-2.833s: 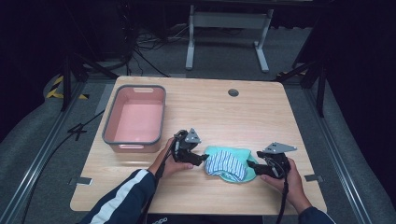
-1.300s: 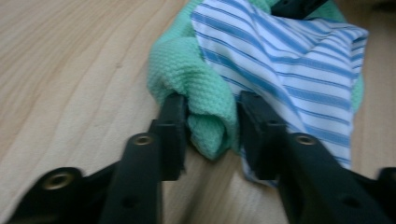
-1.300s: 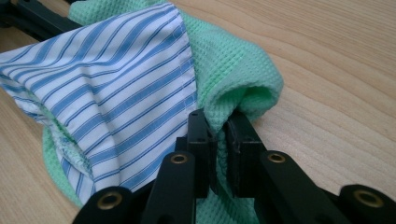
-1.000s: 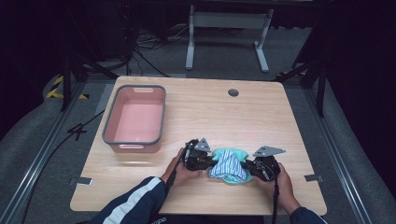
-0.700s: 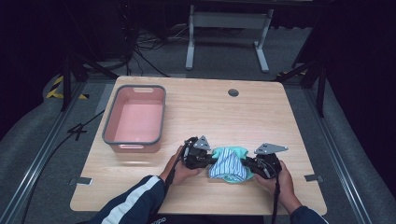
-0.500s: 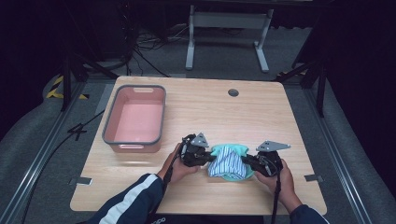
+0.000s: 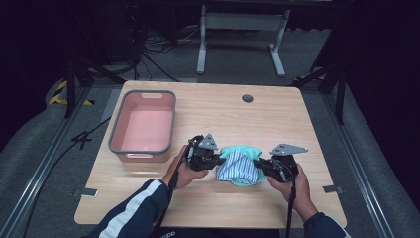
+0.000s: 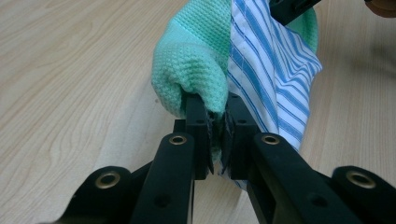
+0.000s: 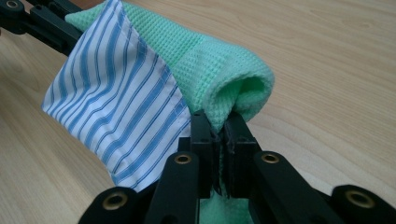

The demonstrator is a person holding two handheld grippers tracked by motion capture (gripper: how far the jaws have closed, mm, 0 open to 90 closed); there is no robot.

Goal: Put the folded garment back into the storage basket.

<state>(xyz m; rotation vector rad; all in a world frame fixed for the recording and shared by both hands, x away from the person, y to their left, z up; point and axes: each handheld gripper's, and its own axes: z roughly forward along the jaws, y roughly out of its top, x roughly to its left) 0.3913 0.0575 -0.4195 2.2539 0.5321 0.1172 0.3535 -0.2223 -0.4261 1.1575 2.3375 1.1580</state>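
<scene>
Both claws are clamped on one bundle of cloth: the left claw [image 7: 214, 160] pinches its left end and the right claw [image 7: 262, 165] its right end, each black two-jaw claw held in one of the person's hands, with a grey three-cornered plate on top. They work over the broad rectangular counter [image 7: 277, 119] of pale wood-grain laminate, smooth and matte, with rounded corners and a small round dark grommet [image 7: 247, 98] set near its far edge. Next in size, the pink rectangular plastic tub with a grey rim [image 7: 143, 127] sits on the counter's left half, well apart from the cloth, its walls smooth and its corners rounded. The mint-green waffle-weave cloth [image 7: 242, 151] lies near the counter's front edge between the claws, gathered into a soft rolled hump; in the left gripper view its knobbly weave [image 8: 196, 60] folds over into a rounded lobe that runs down between the nearly shut jaws, and in the right gripper view the same green roll [image 9: 224, 70] curls into an open tube just above the jaws, which are pressed together on its edge. Wrapped against it is the smaller white cloth with thin blue stripes [image 7: 236, 166], a flat, crisp woven fabric whose stitched hem [image 9: 116, 102] hangs as a pointed flap beside the green roll, touching it along one side.
</scene>
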